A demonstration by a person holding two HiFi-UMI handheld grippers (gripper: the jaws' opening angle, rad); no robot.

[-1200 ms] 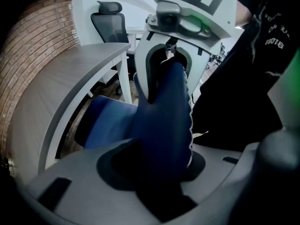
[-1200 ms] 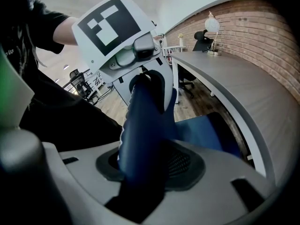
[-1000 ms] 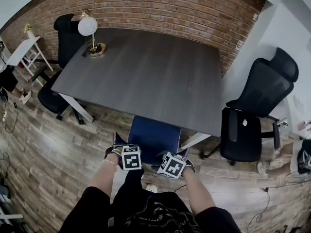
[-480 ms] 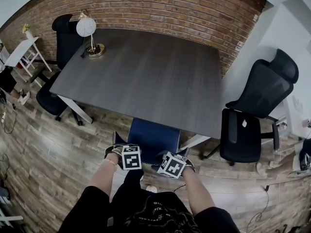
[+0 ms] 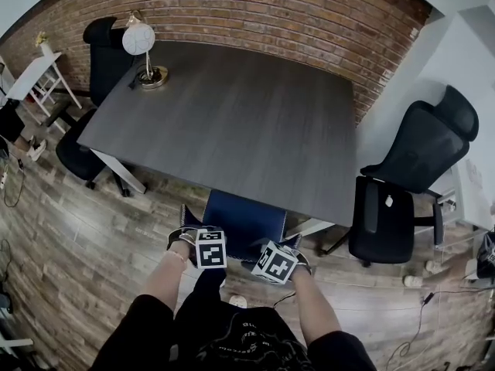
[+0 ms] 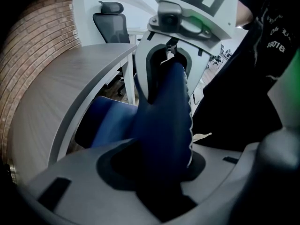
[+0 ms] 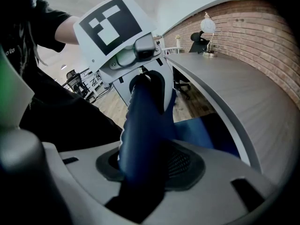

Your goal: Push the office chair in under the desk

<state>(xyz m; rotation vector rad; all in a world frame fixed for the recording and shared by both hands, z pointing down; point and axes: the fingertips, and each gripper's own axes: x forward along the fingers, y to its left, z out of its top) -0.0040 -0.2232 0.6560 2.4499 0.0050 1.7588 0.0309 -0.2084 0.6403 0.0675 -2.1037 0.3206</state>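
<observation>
In the head view, the blue office chair [image 5: 244, 216] stands at the near edge of the dark bench [image 5: 232, 122], its seat partly beneath the top and its backrest [image 5: 240, 253] towards the person. The left gripper [image 5: 207, 247] and the right gripper [image 5: 277, 263] sit side by side on the backrest's top edge. Only this view shows how much seat lies outside the bench, and the two black chairs [image 5: 402, 184] off to the sides.

The left gripper view shows what the head view hides under the marker cubes: the grey fingers [image 6: 70, 182] are clenched on the padded blue backrest, which fills the gap between them.

The right gripper view shows the same clamp from the other side, along with the bench edge running away to a lamp [image 7: 207, 28].

The chair probably rolls easily but may swivel. Its padding looks soft, so the two spaced holds on the firmer top edge suit a straight, even push.
</observation>
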